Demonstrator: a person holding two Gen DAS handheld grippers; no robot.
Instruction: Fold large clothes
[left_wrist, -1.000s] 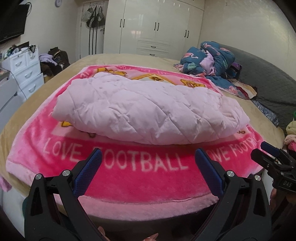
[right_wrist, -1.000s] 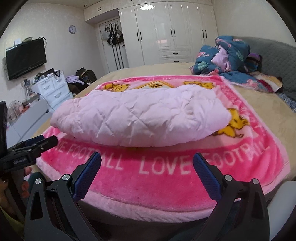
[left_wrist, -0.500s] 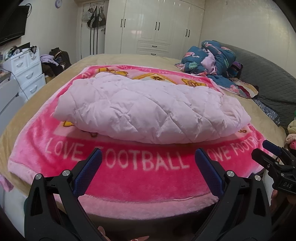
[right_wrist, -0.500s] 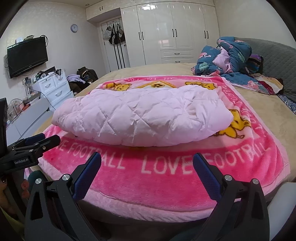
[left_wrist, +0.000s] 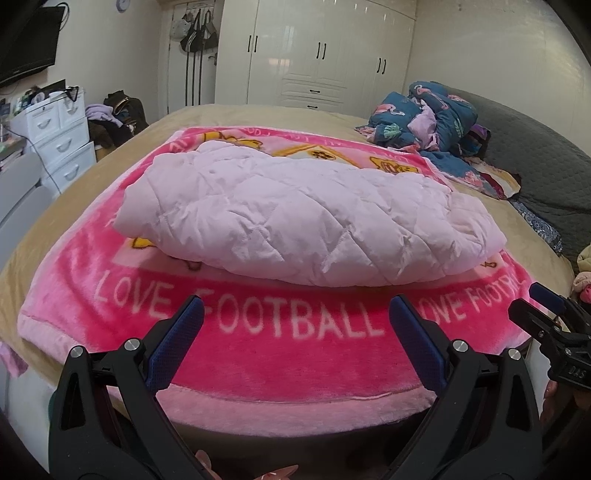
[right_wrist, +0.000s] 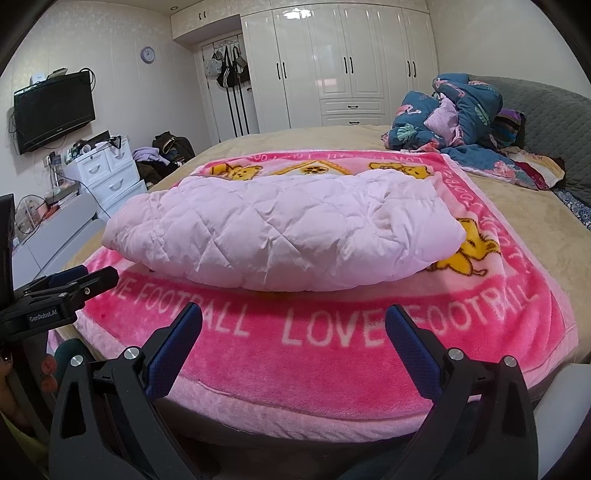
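A pale pink quilted garment (left_wrist: 303, 218) lies folded in a thick bundle on a bright pink "LOVE FOOTBALL" blanket (left_wrist: 295, 354) spread over the bed; it also shows in the right wrist view (right_wrist: 284, 229) on the same blanket (right_wrist: 332, 362). My left gripper (left_wrist: 295, 314) is open and empty, held over the blanket's near edge, short of the garment. My right gripper (right_wrist: 293, 321) is open and empty, also short of the garment. Each gripper shows at the side of the other's view: the right one (left_wrist: 550, 314), the left one (right_wrist: 74, 284).
A heap of blue flowered bedding (right_wrist: 458, 114) lies at the bed's far right by a grey headboard (right_wrist: 546, 122). White wardrobes (right_wrist: 347, 66) stand behind. White drawers (right_wrist: 107, 170), a wall television (right_wrist: 55, 107) and piled clothes (right_wrist: 166, 151) are on the left.
Both grippers stay open and almost still. Both views have shifted slightly, with the garment a little higher in the frames. The garment has not moved.
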